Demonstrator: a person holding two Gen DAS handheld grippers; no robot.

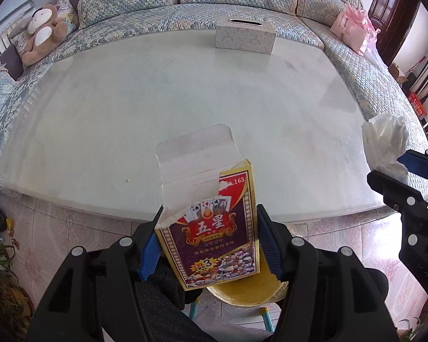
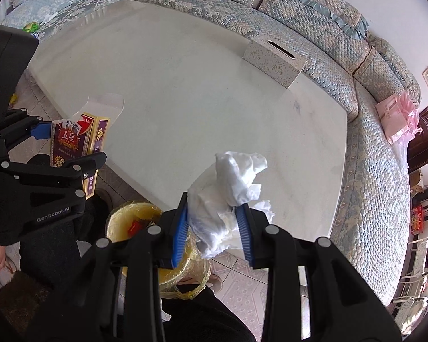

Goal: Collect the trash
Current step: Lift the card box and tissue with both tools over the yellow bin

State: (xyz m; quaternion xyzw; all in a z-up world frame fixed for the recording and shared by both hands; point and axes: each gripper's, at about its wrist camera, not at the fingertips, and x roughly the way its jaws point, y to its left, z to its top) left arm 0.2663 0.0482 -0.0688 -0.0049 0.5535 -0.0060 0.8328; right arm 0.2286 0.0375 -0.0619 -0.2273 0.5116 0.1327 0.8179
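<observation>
My left gripper point(image 1: 208, 239) is shut on an open playing-card box point(image 1: 216, 233), purple, red and yellow, held above the table's near edge; the box also shows in the right wrist view point(image 2: 71, 142). My right gripper point(image 2: 214, 228) is shut on a crumpled white tissue wad point(image 2: 231, 188), which also shows at the right of the left wrist view point(image 1: 386, 139). A bin lined with a yellow bag point(image 2: 137, 216) stands on the floor below both grippers; its rim shows under the box in the left wrist view point(image 1: 251, 287).
A white marble table point(image 1: 185, 99) fills the middle, with a patterned tissue box point(image 1: 245, 35) at its far edge. A blue quilted sofa point(image 1: 157, 8) curves around it, with a plush toy point(image 1: 42, 32) and a pink bag point(image 1: 353, 30).
</observation>
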